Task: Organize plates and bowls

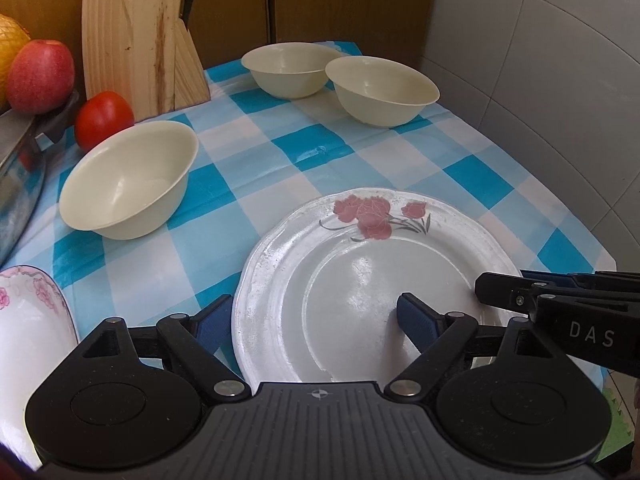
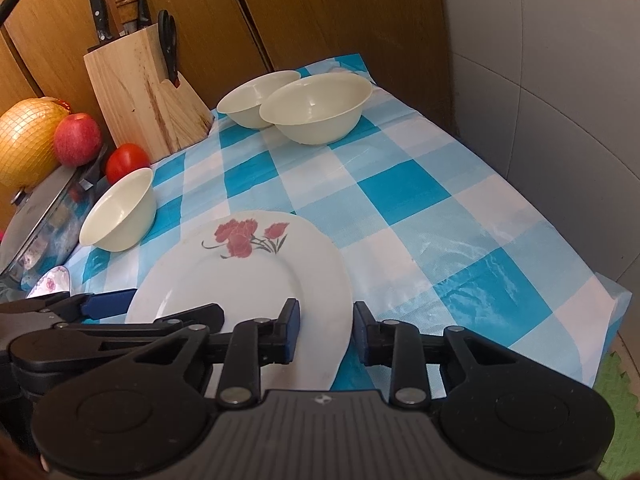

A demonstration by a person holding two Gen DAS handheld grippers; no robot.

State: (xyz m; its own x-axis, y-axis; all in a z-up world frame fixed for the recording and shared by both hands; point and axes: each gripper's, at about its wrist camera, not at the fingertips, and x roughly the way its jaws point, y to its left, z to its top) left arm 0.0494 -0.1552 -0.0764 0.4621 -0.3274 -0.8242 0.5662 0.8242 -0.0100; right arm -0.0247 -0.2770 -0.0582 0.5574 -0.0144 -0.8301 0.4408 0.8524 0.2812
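Observation:
A white plate with red flowers [image 1: 360, 256] lies on the blue checked cloth near the front edge; it also shows in the right wrist view [image 2: 240, 272]. My left gripper [image 1: 316, 320] is open, one finger left of the plate's rim, the other over its inside. My right gripper [image 2: 326, 330] is open and straddles the plate's right rim; it shows at the right in the left wrist view [image 1: 504, 296]. Three cream bowls stand around: one at the left [image 1: 128, 184] [image 2: 120, 212], two at the back [image 1: 288, 68] [image 1: 380, 88] [image 2: 256, 98] [image 2: 316, 106].
A wooden knife block [image 2: 148, 96] stands at the back left with a tomato [image 2: 127, 162], an apple [image 2: 77, 139] and a netted fruit [image 2: 26, 144] beside it. A pot lid [image 2: 40, 220] and a pink-patterned dish [image 1: 28, 340] sit left. A grey tiled wall [image 2: 560, 120] is right.

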